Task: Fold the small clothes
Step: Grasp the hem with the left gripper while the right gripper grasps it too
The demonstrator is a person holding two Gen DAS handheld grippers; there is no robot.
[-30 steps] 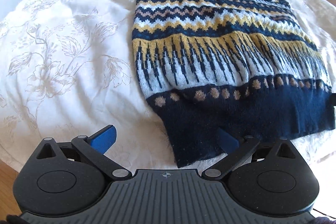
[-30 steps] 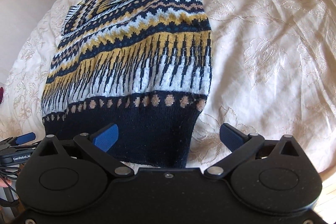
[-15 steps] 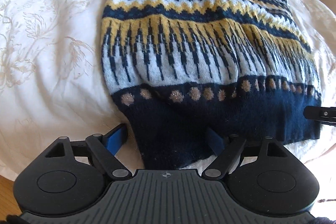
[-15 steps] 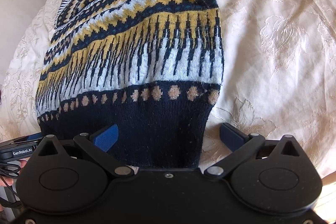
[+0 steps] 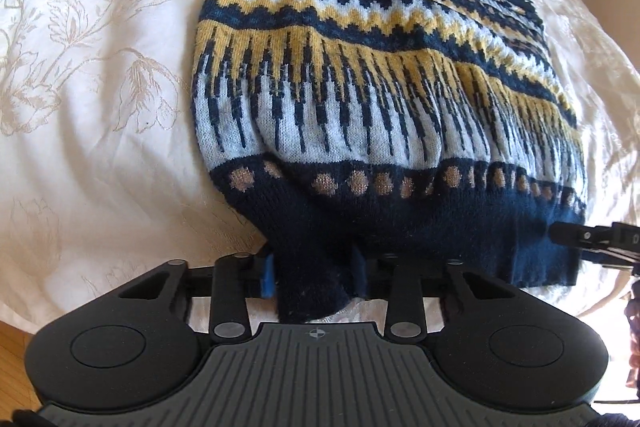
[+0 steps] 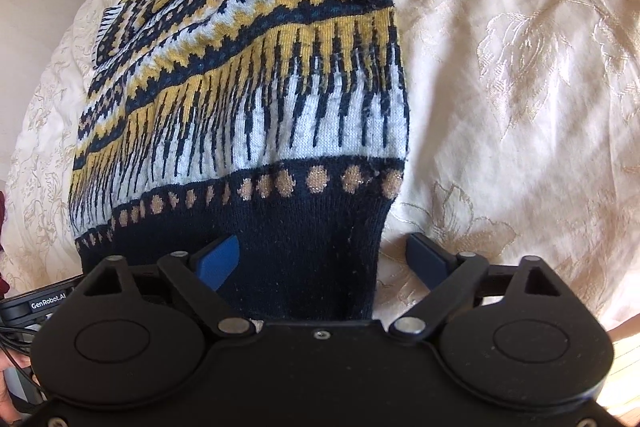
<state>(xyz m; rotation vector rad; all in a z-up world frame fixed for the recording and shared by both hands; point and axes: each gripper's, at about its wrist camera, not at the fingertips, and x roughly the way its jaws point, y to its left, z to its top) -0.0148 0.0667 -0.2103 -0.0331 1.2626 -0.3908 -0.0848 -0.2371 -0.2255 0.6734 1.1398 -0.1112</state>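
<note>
left wrist view: the patterned sweater (image 5: pixel 384 99) lies flat on the bed (image 5: pixel 100 75), neckline far away, navy hem nearest the camera. the left tool (image 5: pixel 314 277) has its blue fingers pressed in on a bunched corner of that navy hem, pinching the knit between them; the fabric rucks up just above the pinch. at the right edge the tip of the other tool pokes in beside the far hem corner.

right wrist view: the same sweater (image 6: pixel 248 99) runs away from the camera across the cream bedspread (image 6: pixel 520 67), its navy hem band passing between the fingers of the right tool (image 6: pixel 326 259). that tool is spread wide: one blue finger rests over the navy band, the other sits out on the bedspread just beside the sweater's edge. nothing is gripped on this side yet.

the step in hand looks like taking both hem corners, ready for the first fold. one corner is secured; the next move calls for the right tool to close on its corner, catching both knit layers, then both tools to lift together and carry the hem evenly toward the neckline so the fold lands straight.
</note>
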